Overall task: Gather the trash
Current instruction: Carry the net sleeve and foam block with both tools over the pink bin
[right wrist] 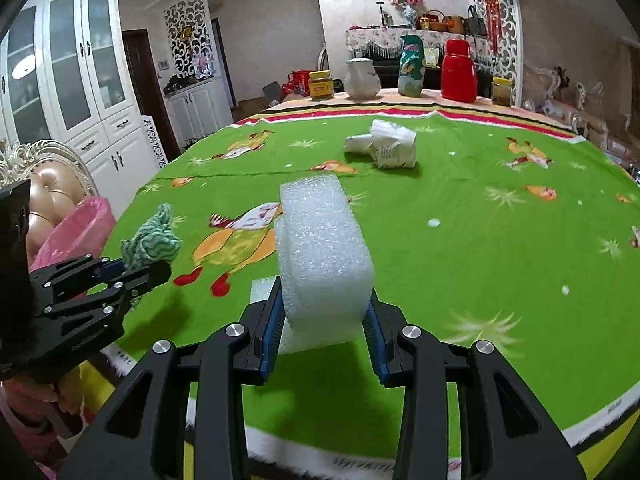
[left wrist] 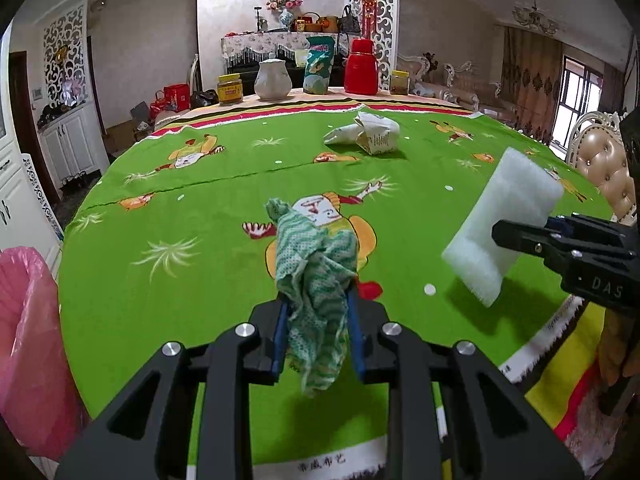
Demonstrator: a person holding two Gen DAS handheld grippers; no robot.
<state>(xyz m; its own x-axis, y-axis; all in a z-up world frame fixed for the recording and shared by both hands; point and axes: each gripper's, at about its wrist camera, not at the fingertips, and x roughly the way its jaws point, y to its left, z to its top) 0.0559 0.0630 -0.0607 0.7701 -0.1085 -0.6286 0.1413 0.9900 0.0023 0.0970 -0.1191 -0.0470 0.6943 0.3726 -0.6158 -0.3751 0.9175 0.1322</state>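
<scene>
The table point(left wrist: 168, 216), under a green cloth with cartoon figures, fills the space ahead of both grippers, and both hold their load in the air above its near part. Off its edge, to the left of the left gripper point(left wrist: 318, 312), stands a bin with a pink bag point(left wrist: 28, 320); in the right wrist view the pink bag shows beyond the left gripper. I judge this is where the trash must go.

The right gripper point(right wrist: 326, 320) pinches a white foam piece point(right wrist: 320, 248) between its blue pads, and the foam stands up ahead of the fingers, clear of the cloth. The left gripper is pressed almost together on a crumpled green and white rag point(left wrist: 316, 264), which hangs partly below the fingers.

Far ahead of both grippers, well apart from them, crumpled white paper point(left wrist: 366, 134) lies on the cloth, not yet taken. At the far edge stand jars, a white pot, a snack bag and a red flask; whether any of them counts as trash I cannot tell.

So two pieces are picked up but not yet dropped in the bag, and at least the paper is left. The task seems about half done.
</scene>
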